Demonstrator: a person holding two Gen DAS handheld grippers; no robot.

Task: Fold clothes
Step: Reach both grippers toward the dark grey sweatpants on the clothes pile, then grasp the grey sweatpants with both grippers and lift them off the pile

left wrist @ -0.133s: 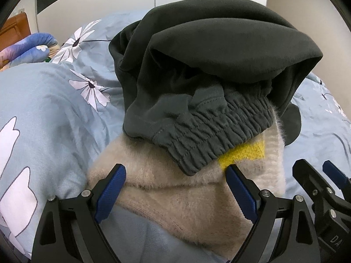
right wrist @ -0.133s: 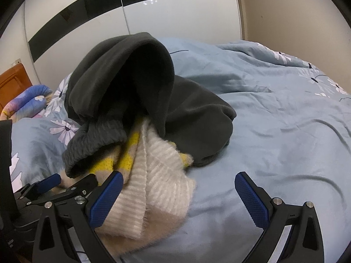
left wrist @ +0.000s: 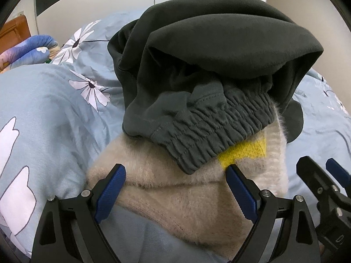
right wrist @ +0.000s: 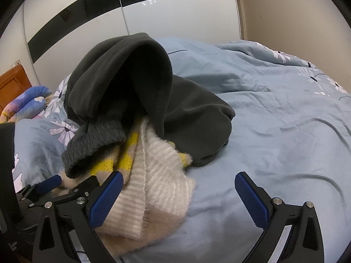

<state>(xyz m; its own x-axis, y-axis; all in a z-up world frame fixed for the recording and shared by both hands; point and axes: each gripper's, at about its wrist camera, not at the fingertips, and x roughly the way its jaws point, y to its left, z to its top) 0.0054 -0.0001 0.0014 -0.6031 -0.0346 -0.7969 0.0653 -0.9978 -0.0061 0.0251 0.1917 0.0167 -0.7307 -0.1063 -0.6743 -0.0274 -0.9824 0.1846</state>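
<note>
A dark grey garment with an elastic waistband lies heaped over a fuzzy beige sweater with yellow patches on the bed. My left gripper is open, its blue pads either side of the sweater's near fold, nothing pinched. My right gripper is open too; its left pad is close beside the sweater's ribbed edge, its right pad over bare sheet. The right gripper's fingers show at the lower right of the left wrist view, and the left gripper's fingers show at the lower left of the right wrist view.
A light blue quilt with white flowers covers the bed. A colourful rolled blanket and a wooden headboard lie at the far left. White wardrobe doors with a black band stand behind.
</note>
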